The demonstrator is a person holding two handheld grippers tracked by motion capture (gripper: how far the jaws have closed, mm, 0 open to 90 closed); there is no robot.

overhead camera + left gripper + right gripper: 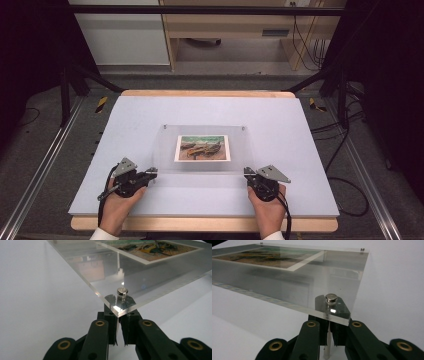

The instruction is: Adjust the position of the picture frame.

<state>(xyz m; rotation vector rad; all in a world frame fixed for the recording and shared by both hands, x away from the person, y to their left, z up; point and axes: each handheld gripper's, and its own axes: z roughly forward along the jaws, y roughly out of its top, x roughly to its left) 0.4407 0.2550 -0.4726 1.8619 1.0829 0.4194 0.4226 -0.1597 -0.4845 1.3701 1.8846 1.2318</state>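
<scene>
- The high view shows the whole layout: a clear acrylic frame lies flat in the middle of the desk, with one printed picture of beached boats sandwiched in its centre.
- The left tool sits at the frame's near left corner and the right tool at its near right corner, each held by a hand coming in over the desk's near edge.
- The left gripper view gives what the high view cannot: the near left corner of the frame sits just above the jaws of the left tool, which are pressed together beneath it, pinching nothing that can be seen.
- The right gripper view shows the same at the other near corner: the jaws of the right tool are pressed together under the frame.
- Count: one frame, one picture, two tools. Small round metal studs mark the corners; one stud shows in the left gripper view, and three show in the right gripper view, the nearest stud and two at the far corners.
- Hard to make out: whether the jaw tips touch the frame's underside, since the corner covers them. A pale post between the right jaws is cut off at the bottom.
</scene>
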